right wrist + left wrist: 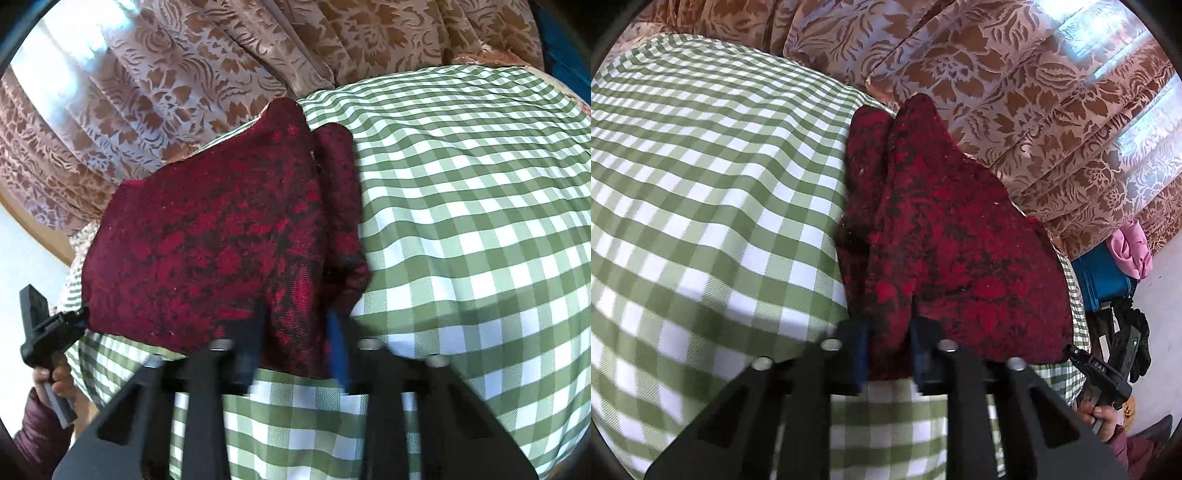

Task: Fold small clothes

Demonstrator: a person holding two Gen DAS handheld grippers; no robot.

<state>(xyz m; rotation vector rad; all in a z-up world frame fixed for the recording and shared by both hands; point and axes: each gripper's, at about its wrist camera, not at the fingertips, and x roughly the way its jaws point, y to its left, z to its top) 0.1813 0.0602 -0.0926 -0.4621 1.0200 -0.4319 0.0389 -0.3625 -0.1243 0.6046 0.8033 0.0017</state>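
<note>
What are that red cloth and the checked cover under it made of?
The red cloth looks like a thick, fuzzy woven or knitted fabric, matte, with lint specks. The checked cover seems a smooth woven cotton or blend; fine diagonal weave lines show. Neither can be told for sure.

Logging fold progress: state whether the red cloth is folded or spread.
Partly folded: the red cloth lies doubled on the checked sheet, both tongs gripping its near edge.

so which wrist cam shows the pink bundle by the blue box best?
Left wrist. The pink bundle sits atop the blue box at the right edge, past the red cloth. The right wrist view does not show it.
</note>
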